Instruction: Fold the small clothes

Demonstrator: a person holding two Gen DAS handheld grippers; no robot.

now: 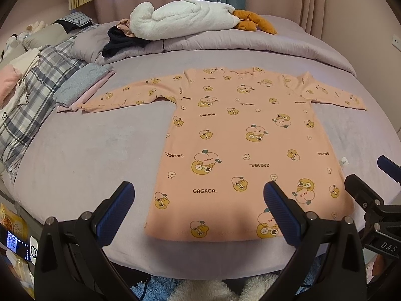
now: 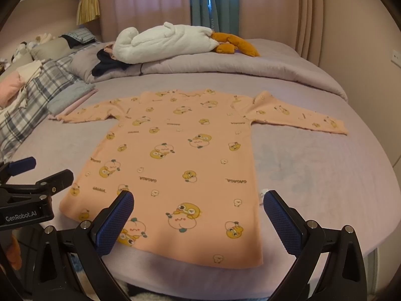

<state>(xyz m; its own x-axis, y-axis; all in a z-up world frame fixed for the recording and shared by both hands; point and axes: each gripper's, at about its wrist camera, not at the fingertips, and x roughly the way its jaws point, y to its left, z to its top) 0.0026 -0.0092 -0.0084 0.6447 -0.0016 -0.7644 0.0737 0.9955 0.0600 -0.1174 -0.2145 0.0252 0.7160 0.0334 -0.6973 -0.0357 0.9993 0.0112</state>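
A peach long-sleeved shirt (image 1: 240,135) with yellow cartoon prints and "GAGAGA" lettering lies flat on the lilac bed (image 1: 87,155), both sleeves spread out sideways, hem toward me. My left gripper (image 1: 198,193) hovers open above the hem's left part, holding nothing. In the right wrist view the same shirt (image 2: 180,155) lies spread, and my right gripper (image 2: 198,200) stands open over the hem's right corner, empty. The right gripper also shows in the left wrist view at the far right edge (image 1: 371,183), and the left gripper shows in the right wrist view at the left edge (image 2: 42,173).
A folded grey and pink stack (image 1: 82,85) sits by the left sleeve end. A plaid blanket (image 1: 32,92) lies at left. A white plush with orange feet (image 1: 180,20) and dark clothes (image 1: 120,42) rest on the rolled duvet (image 1: 250,42) behind. A fluffy rug (image 1: 200,288) lies below the bed edge.
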